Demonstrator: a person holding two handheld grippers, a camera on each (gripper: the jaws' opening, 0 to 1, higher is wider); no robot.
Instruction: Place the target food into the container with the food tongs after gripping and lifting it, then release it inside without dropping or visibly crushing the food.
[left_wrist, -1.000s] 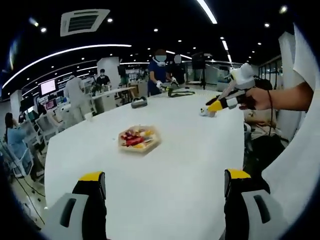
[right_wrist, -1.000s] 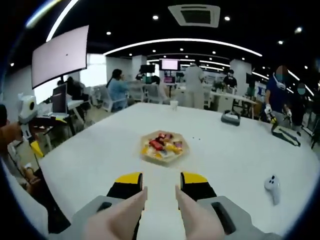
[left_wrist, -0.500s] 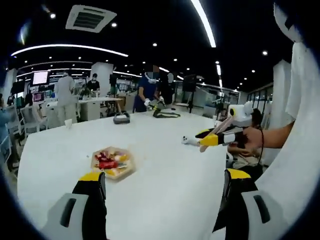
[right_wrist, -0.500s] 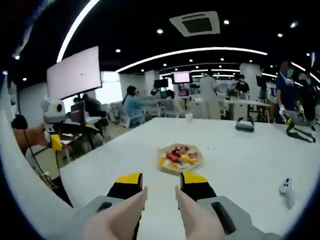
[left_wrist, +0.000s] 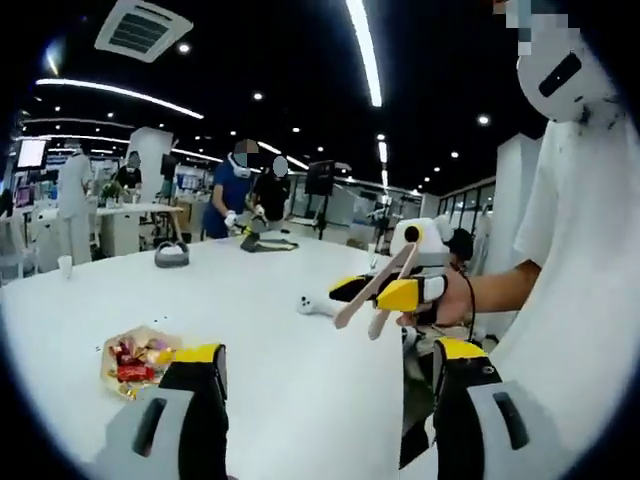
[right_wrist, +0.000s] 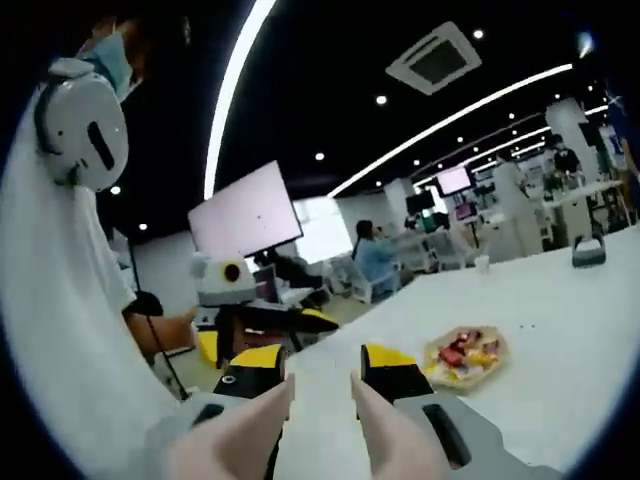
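Note:
A hexagonal wooden tray (left_wrist: 140, 358) of red and yellow food pieces sits on the white table (left_wrist: 280, 330), low and left in the left gripper view. My left gripper (left_wrist: 325, 365) is open, jaws wide apart with nothing between them. My right gripper (left_wrist: 405, 292) comes in from the right, shut on beige food tongs (left_wrist: 368, 296) whose arms stand apart with nothing in them. In the right gripper view the tongs (right_wrist: 380, 425) run forward between the jaws of my right gripper (right_wrist: 320, 370). The tray (right_wrist: 465, 355) lies ahead to the right, and my left gripper (right_wrist: 250, 315) shows at the left.
A white controller (left_wrist: 315, 303) lies on the table near the tongs' tips. A black headset (left_wrist: 170, 255) sits farther back. The person's white shirt (left_wrist: 560, 300) rises on the right. A paper cup (right_wrist: 483, 263) stands at the table's far edge. People work at desks behind.
Both cameras have swung round. The right gripper with the tongs now sits closer to the left gripper, which has come into the right gripper view. The jaws' states have not changed.

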